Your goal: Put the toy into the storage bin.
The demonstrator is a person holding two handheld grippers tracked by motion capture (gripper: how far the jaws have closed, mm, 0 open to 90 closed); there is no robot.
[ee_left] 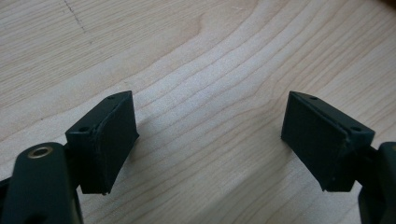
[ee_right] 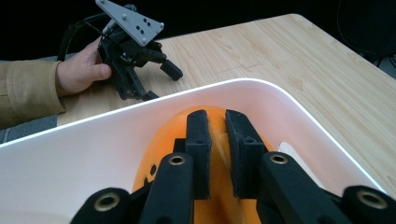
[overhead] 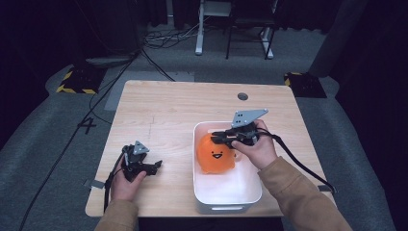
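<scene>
I see my right gripper (overhead: 222,138) reaching into a white bin (overhead: 204,198) on the right half of the table, held by the person's right hand (overhead: 257,149). In the right gripper view its two black jaws are nearly together, with a narrow strip of orange pinched between the pads (ee_right: 198,140). They are clamped on an orange plush toy (overhead: 215,155), gripping a fold at its top.

The toy is the one thing I see inside the bin. It is round and soft, with a small smiling face that shows in the high view, turned toward the near side. It sits in the far left part of the bin, touching or very close to the left wall. The near part of the bin floor is bare white. The bin is rectangular with rounded corners, and its long side runs from near to far.

My left gripper (overhead: 155,166) is well apart from the bin, on the left near part of the table, held low by the person's left hand (overhead: 126,185). In the left gripper view its jaws stand wide apart with nothing between them, just above bare wood. A grey three-cornered plate (overhead: 140,148) sits on top of it, and a larger one (overhead: 247,117) tops the right gripper.

The table (overhead: 163,106) is pale wood with a small round hole (overhead: 243,96) near its far right edge. Beyond it lies grey carpet (overhead: 43,144) with dark cables (overhead: 159,41) trailing across.
</scene>
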